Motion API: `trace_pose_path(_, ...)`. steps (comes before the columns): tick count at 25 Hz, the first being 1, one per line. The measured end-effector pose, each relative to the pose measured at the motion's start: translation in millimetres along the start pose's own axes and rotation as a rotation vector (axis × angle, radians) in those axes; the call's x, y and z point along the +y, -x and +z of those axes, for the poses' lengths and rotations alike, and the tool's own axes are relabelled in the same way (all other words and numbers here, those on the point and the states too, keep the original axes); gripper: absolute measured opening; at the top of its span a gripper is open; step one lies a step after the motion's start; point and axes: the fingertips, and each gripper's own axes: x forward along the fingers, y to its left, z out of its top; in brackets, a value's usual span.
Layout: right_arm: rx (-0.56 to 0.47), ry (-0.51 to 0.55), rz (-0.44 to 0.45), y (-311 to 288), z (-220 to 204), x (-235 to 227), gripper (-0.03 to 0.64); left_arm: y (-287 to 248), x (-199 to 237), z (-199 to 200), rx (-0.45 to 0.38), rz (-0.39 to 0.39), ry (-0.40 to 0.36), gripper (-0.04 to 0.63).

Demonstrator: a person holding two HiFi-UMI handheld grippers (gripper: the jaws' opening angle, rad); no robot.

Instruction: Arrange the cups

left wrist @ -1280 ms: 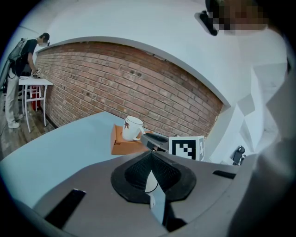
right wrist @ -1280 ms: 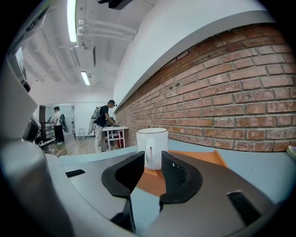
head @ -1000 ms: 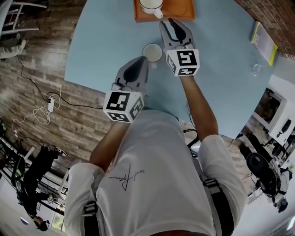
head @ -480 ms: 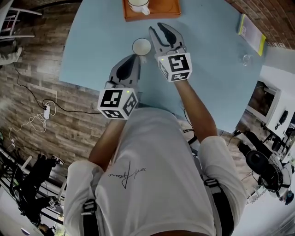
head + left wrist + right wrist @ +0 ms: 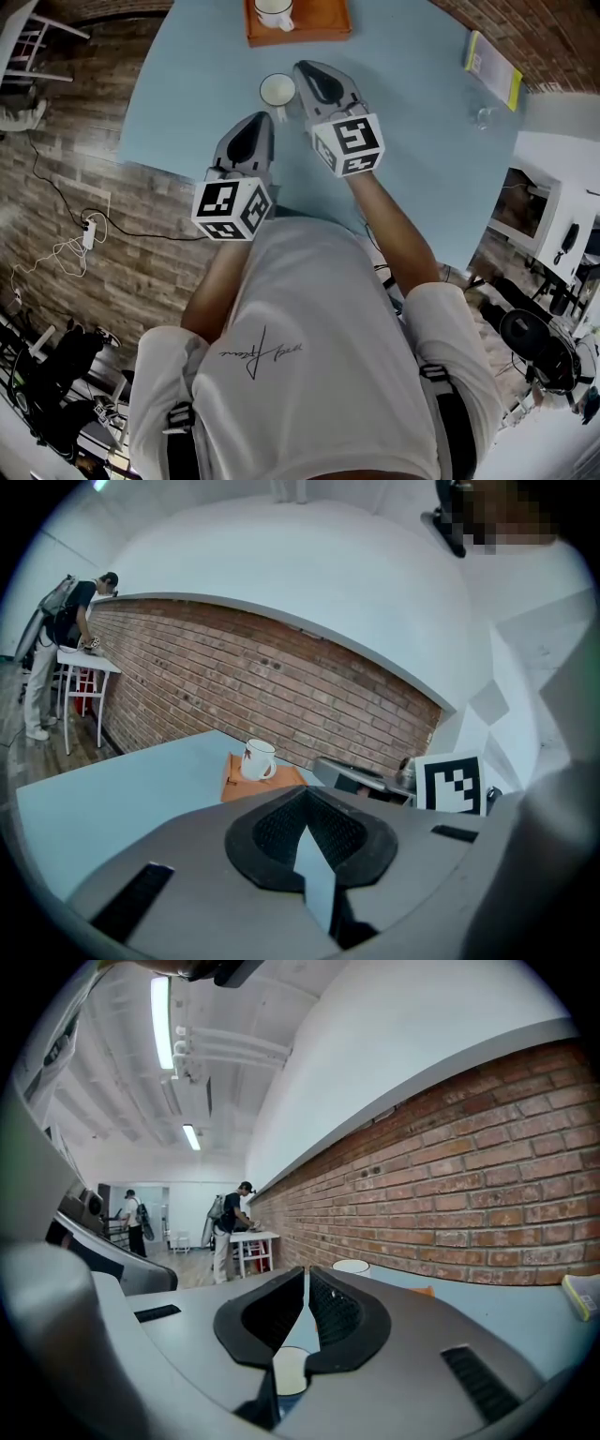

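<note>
One white cup (image 5: 274, 13) stands on the orange tray (image 5: 323, 19) at the table's far edge; it also shows in the left gripper view (image 5: 258, 758). A second white cup (image 5: 277, 90) sits on the blue table (image 5: 187, 84), just left of my right gripper (image 5: 306, 69). That gripper's jaws have just been closing and are shut with nothing between them; the cup shows below them (image 5: 289, 1371). My left gripper (image 5: 255, 127) hovers nearer me, shut and empty, a short way from the table cup.
A yellow-green booklet (image 5: 494, 67) and a small clear glass (image 5: 482, 117) lie at the table's right. The table's near curved edge runs under my arms. Cables (image 5: 70, 239) trail on the wooden floor to the left. A brick wall (image 5: 272, 691) stands behind the table.
The right gripper's jaws went from open to shut and it drew back from the tray toward me. The left gripper also pulled back slightly. Both cups stayed put.
</note>
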Motion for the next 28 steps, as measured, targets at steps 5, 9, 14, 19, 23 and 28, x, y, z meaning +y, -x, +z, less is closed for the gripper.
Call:
trace_pose_path(5,0.006,0.002,0.006,18.2,-8.9,17.5,0.021,12.4,-3.9,-0.4,-0.012,0.016,-0.007,0.009)
trace_pose_path(9,0.012,-0.003,-0.057,31.2,-16.5,23.3,0.020,19.5,-2.1,2.6,-0.014,0.018,-0.008,0.009)
trace_pose_path(14,0.029,-0.036,-0.149,47.1,-28.8,31.2,0.020,28.8,-3.7,1.8,0.010,-0.021,-0.029,0.009)
trace_pose_path(19,0.038,-0.078,-0.202,60.1,-40.9,47.8,0.021,41.2,-3.1,-5.1,0.048,-0.103,-0.012,0.008)
trace_pose_path(23,0.051,-0.067,-0.236,76.0,-52.7,66.9,0.021,59.9,-5.0,-9.7,0.035,-0.140,-0.067,0.009)
trace_pose_path(28,0.055,-0.034,-0.281,84.4,-65.7,77.4,0.021,66.9,-6.8,-17.3,0.011,-0.161,-0.124,0.009)
